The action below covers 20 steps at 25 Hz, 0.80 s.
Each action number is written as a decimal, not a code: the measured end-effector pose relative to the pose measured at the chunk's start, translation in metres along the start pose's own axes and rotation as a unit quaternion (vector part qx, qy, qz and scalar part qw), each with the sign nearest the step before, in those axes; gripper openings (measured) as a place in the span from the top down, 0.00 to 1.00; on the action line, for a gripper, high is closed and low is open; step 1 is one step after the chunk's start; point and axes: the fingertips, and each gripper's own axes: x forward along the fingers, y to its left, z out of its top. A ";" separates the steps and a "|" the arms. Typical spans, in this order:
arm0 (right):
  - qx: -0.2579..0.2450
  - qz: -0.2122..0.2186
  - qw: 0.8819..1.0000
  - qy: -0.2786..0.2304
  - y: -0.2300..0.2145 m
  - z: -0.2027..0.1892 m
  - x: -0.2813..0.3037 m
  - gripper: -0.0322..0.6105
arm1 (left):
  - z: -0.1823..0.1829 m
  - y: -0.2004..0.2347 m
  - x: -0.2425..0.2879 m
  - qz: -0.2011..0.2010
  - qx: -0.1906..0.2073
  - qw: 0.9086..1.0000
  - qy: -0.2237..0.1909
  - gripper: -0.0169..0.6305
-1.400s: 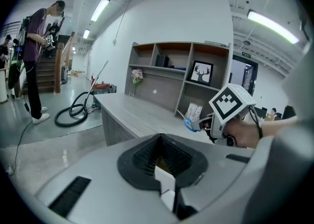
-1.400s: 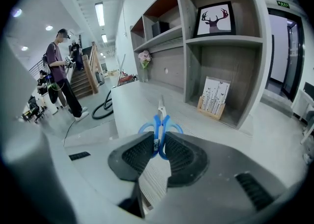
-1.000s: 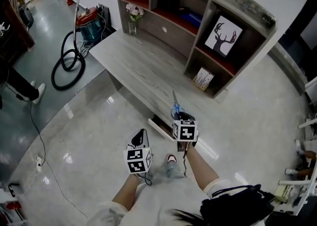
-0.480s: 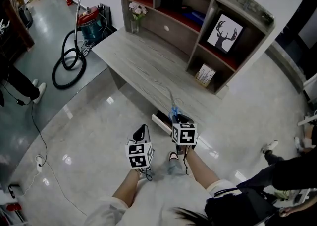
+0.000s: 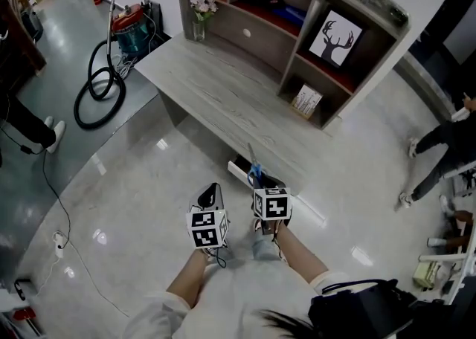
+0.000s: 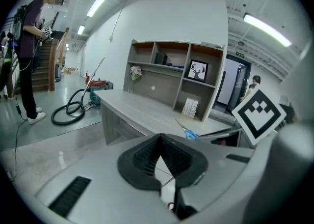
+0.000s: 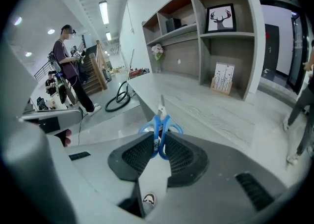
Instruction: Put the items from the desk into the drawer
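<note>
- I'm in a big open indoor hall, part office, part showroom: glossy pale floor (image 5: 126,181), ceiling strip lights (image 6: 97,4), a staircase (image 6: 51,66) far left.
- Ahead stands a long wooden desk (image 5: 216,92) backed by a shelf unit (image 5: 245,33) holding a framed deer picture (image 5: 329,39), with flowers (image 5: 201,12) on the desk.
- A vacuum cleaner (image 5: 130,29) sits far left.

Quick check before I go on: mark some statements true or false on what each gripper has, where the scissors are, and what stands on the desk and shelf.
1. The right gripper is shut on the blue-handled scissors. True.
2. The left gripper holds a book. False: its jaws are together with nothing between them.
3. The scissors lie flat on the desk. False: the right gripper holds them up, blades pointing away.
4. A vase of flowers stands at the desk's far end. True.
5. The deer picture lies on the desk. False: it stands in a shelf compartment.
</note>
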 end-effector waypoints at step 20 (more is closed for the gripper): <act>-0.009 0.033 0.996 0.079 0.012 -0.061 0.022 0.84 | -0.048 0.002 0.009 0.013 -0.034 0.998 0.049 0.98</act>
